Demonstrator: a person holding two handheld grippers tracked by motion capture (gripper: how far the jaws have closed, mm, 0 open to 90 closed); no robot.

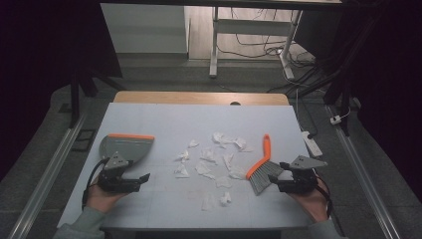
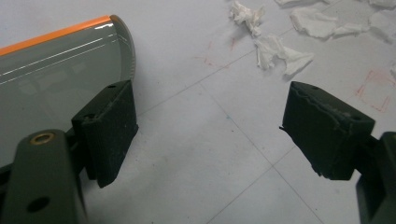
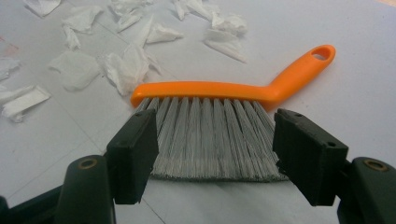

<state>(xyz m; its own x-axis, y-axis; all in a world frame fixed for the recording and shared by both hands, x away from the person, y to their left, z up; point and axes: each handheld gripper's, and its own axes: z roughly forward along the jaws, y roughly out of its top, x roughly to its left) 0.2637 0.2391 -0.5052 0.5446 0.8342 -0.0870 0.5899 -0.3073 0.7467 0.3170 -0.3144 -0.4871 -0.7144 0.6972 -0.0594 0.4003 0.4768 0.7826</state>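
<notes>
Brush [image 3: 219,93]: light, stiff plastic; I'm judging the orange handle the place to grip.
Bristles: soft, yielding.
Right gripper [image 3: 215,144]: I'm holding it wide open, empty.
Left gripper [image 2: 210,135]: gaping, empty, beside dustpan [image 2: 51,70].

the dustpan [image 2: 56,65] runs off the left gripper view's left edge, partly hidden behind a jaw.

Dim, dark-edged, soft shadows, slightly grainy.

Surface: table [image 1: 164,112], pale grey sheet.
Left edge: grey dustpan [image 1: 124,147], orange lip.
Centre: torn tissue scraps [image 1: 211,162].
Right edge: orange-handled brush [image 1: 263,167].
</notes>
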